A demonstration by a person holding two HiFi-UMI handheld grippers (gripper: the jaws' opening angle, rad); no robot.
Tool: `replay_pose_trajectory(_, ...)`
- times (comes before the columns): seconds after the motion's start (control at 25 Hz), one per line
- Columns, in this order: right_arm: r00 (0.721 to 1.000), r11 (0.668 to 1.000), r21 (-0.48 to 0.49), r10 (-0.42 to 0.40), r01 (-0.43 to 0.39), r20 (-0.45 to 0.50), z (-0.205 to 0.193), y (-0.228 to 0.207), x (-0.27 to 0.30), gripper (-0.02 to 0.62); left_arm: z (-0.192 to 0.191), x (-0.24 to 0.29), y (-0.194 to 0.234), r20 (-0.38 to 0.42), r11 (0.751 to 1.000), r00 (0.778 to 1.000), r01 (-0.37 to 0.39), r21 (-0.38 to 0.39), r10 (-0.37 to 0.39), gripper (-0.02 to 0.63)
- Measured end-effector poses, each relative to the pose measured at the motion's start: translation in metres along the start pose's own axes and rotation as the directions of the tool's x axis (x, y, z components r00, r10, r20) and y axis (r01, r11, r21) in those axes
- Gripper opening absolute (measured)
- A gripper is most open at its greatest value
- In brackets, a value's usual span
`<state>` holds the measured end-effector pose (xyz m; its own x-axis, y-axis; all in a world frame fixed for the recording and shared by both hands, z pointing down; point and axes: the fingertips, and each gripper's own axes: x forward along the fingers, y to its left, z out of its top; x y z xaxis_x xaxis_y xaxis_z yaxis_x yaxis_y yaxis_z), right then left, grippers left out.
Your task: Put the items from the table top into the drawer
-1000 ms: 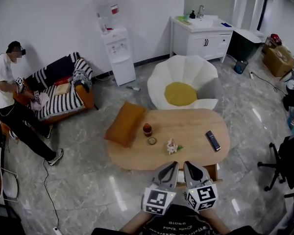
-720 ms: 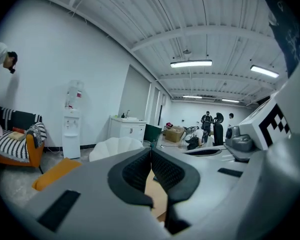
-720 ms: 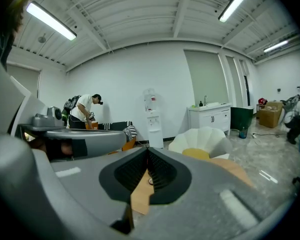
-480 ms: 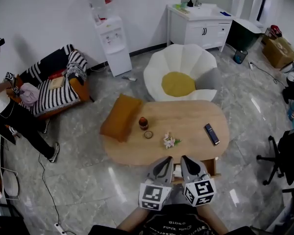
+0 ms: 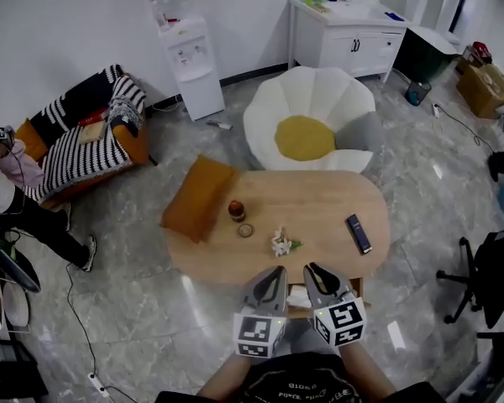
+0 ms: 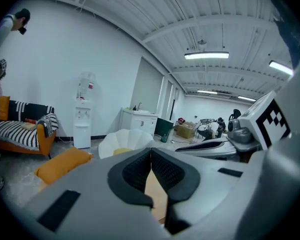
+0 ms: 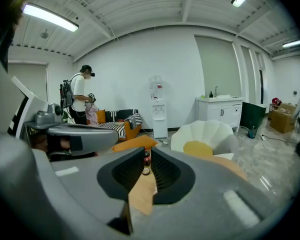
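Observation:
An oval wooden table (image 5: 319, 198) carries a red jar (image 5: 236, 211), a small round lid (image 5: 246, 230), a white flower (image 5: 280, 243) and a dark remote (image 5: 358, 232). An orange cushion (image 5: 197, 198) lies across its left end. Both grippers hover side by side at the table's near edge, pointing across it. My left gripper (image 5: 275, 274) is shut and empty, its tips meeting (image 6: 151, 153). My right gripper (image 5: 312, 271) has just been opening its jaws to a narrow slit (image 7: 146, 155), with nothing between them. Through the slit I see the red jar (image 7: 147, 157).
A white petal chair with a yellow seat (image 5: 311, 133) stands behind the table. A water dispenser (image 5: 187, 53), a striped sofa (image 5: 92, 137) and a white sink cabinet (image 5: 349, 32) line the far wall. A person (image 5: 8, 200) is at the left edge, a black office chair (image 5: 496, 275) at the right.
Both grippers have sunk and moved forward to the table's near edge. The view has shifted, and the person at the left has slid mostly out of frame.

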<state>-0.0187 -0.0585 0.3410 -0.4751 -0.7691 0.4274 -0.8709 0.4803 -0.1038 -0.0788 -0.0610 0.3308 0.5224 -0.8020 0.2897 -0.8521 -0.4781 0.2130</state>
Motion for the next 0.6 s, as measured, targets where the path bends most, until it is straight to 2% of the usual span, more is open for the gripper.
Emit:
replay_pose_trajectory(0.12,0.999,1.000,-0.014,0.027,-0.027,-0.017,-0.002,-0.007,0.012,0.043,-0.006,0.014,0.006,-0.022,1.000,1.000,-0.017,-0.014,0.016,0.011)
replay_pose_trajectory(0.44,0.991,0.992,-0.005,0.127,-0.128,-0.044,-0.012,-0.018,0.039,0.161,-0.017,0.043,0.023,-0.048,0.999,0.998,-0.046,-0.013,0.045,0.011)
replay_pose_trajectory(0.6,0.986,0.987,-0.013,0.162,-0.163,-0.046,-0.020,-0.021,0.053,0.190,-0.019,0.057,0.023,-0.045,0.999,0.998,-0.040,-0.010,0.040,0.011)
